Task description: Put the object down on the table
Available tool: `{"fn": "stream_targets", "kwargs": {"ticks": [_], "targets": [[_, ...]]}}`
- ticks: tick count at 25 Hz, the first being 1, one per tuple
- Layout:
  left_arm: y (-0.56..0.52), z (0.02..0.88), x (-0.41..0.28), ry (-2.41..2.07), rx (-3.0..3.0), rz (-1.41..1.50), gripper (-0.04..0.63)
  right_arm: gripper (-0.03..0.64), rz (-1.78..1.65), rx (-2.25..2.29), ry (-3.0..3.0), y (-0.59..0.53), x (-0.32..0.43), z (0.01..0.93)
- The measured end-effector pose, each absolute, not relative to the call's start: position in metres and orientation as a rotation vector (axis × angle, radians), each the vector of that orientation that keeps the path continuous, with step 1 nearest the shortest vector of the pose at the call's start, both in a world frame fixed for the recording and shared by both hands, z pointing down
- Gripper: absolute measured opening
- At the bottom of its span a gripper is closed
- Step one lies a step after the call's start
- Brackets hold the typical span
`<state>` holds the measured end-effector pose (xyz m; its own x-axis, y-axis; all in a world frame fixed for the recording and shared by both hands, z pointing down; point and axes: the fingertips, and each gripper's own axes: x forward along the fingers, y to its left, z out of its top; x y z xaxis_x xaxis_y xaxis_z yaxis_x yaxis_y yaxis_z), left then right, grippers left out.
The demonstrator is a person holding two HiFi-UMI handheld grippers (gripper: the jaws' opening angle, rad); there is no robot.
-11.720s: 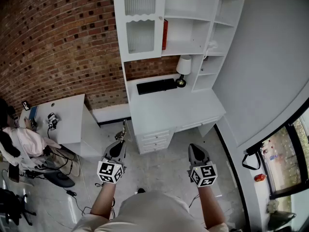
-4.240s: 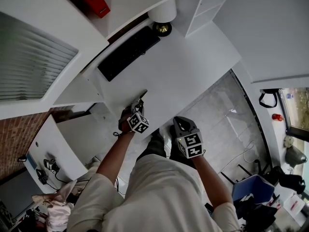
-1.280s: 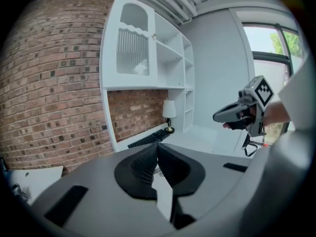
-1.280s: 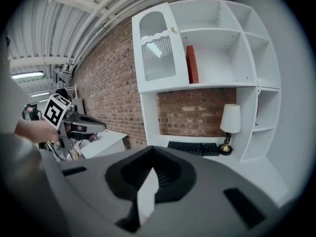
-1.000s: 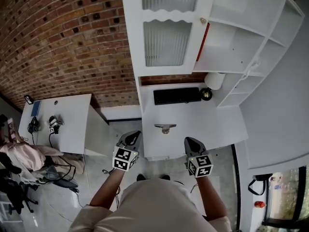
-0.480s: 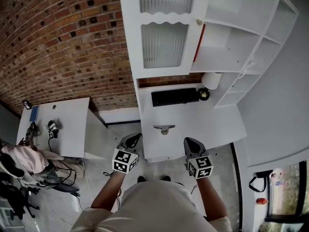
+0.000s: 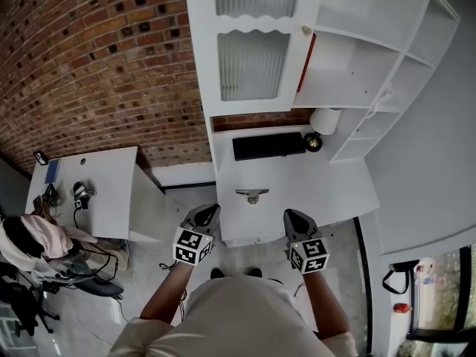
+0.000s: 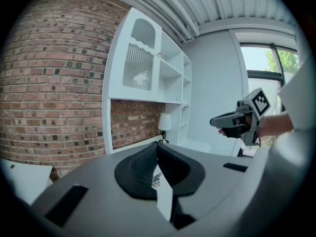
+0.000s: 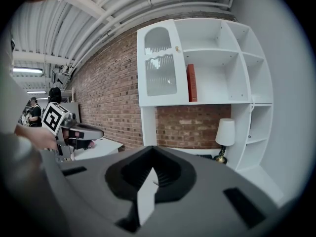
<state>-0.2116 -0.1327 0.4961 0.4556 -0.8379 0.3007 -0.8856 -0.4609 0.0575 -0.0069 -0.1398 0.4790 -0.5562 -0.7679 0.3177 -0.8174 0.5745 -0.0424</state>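
Head view: a brick wall is filling the upper left of the frame, while a white desk with a tall hutch is standing at centre and a smaller white side table is sitting at left. A black keyboard and a lamp are resting at the back of the desk. The object, a small metal piece, is lying on the desk top near its front edge, apart from both tools, so the set-down is looking complete. The left gripper and right gripper are hovering just below that edge in the frame, one to each side of the object. The risk is likely coming from that closeness: a forward sweep by either gripper could be nudging the piece along the desk or off its front edge onto the floor. The left gripper's fingers are pressing together on nothing, and the right gripper's fingers are likewise meeting, clenched and empty.
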Motion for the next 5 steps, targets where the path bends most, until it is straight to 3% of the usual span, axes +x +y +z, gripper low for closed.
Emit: {"fn": "stream_targets", "kwargs": {"ticks": [5], "targets": [[-0.1285,0.4958,-0.208,-1.5,2.498,0.341,-0.006,0.003,0.265,1.302,-2.542,-0.1346,-0.0041,0.4788]]}}
